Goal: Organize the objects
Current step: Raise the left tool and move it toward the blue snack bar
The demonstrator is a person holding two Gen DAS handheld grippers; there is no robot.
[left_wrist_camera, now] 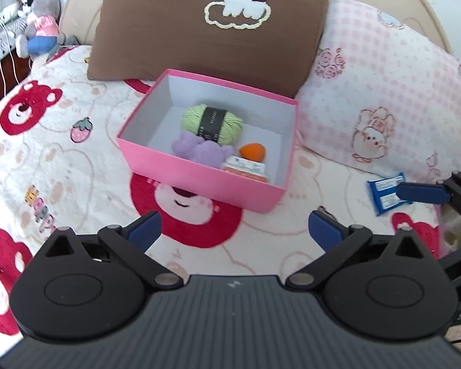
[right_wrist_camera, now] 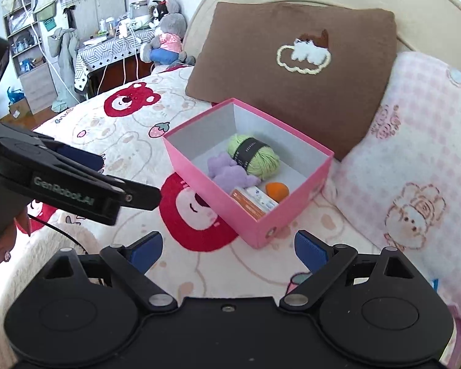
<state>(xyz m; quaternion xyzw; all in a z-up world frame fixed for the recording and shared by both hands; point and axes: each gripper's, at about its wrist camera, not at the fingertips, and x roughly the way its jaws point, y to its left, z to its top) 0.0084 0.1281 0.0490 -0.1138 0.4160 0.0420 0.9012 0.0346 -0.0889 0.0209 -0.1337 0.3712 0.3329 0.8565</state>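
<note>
On the bear-print bedspread (left_wrist_camera: 76, 160) we find the pink box (left_wrist_camera: 199, 178) before a brown cushion (left_wrist_camera: 212, 24), holding green yarn (left_wrist_camera: 212, 120), a purple plush (left_wrist_camera: 199, 149), an orange ball (left_wrist_camera: 253, 151) and a packet (left_wrist_camera: 246, 169), a blue packet (left_wrist_camera: 384, 192) lying outside, both the left gripper (left_wrist_camera: 233, 230) and the right gripper (right_wrist_camera: 229, 246) released, empty, unobstructed.

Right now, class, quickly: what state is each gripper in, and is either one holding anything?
Left gripper: open, holding nothing.
Right gripper: open, holding nothing.
</note>
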